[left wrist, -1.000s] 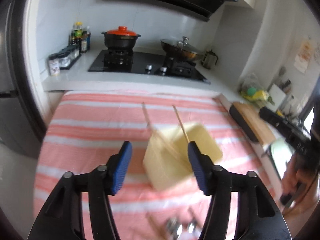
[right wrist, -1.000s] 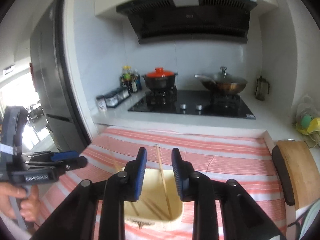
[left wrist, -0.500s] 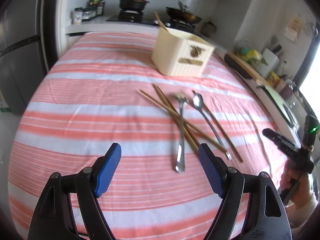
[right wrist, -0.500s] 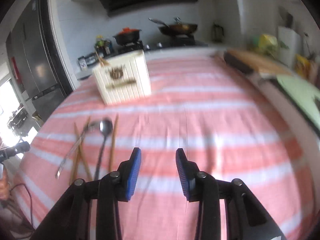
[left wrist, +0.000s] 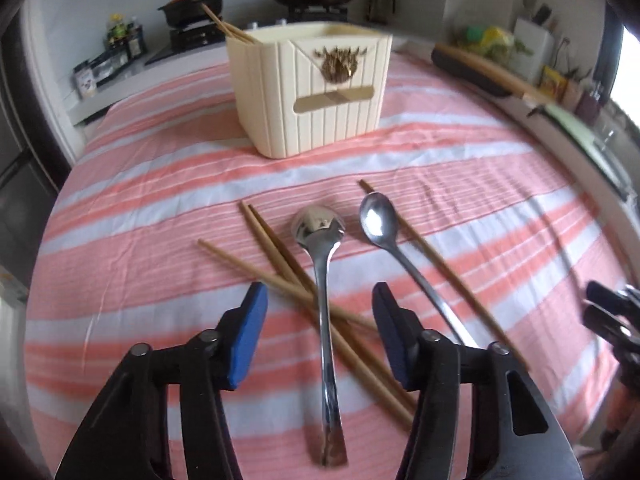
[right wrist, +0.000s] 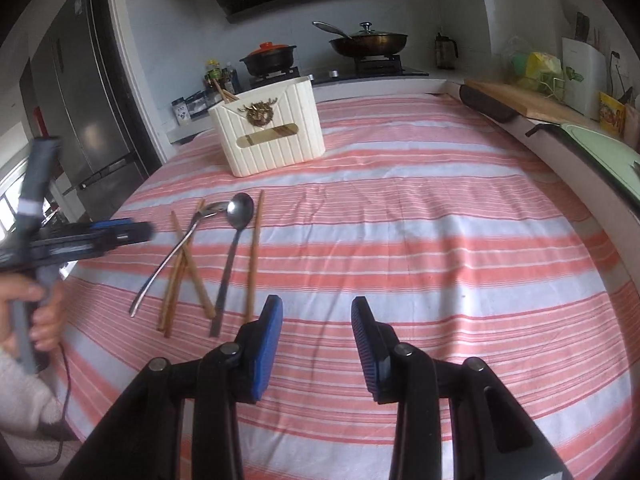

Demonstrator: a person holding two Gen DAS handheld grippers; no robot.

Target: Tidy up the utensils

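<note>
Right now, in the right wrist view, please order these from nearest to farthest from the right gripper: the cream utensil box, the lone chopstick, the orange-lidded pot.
1. The lone chopstick: just left of the right gripper, on the striped cloth.
2. The cream utensil box: farther back, left of centre on the cloth.
3. The orange-lidded pot: farthest, on the stove behind the box.

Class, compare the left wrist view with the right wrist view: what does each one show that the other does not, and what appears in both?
Only the left wrist view shows the left hand-held gripper head-on, its jaws closing either side of the upturned steel spoon's handle without touching it.

Only the right wrist view shows the tall grey fridge, the person's hand on the left gripper's grip, and the right hand-held gripper open above bare cloth.

Both show the cream ribbed utensil box, loose wooden chopsticks, the long-handled steel spoon and the pink striped cloth.
</note>
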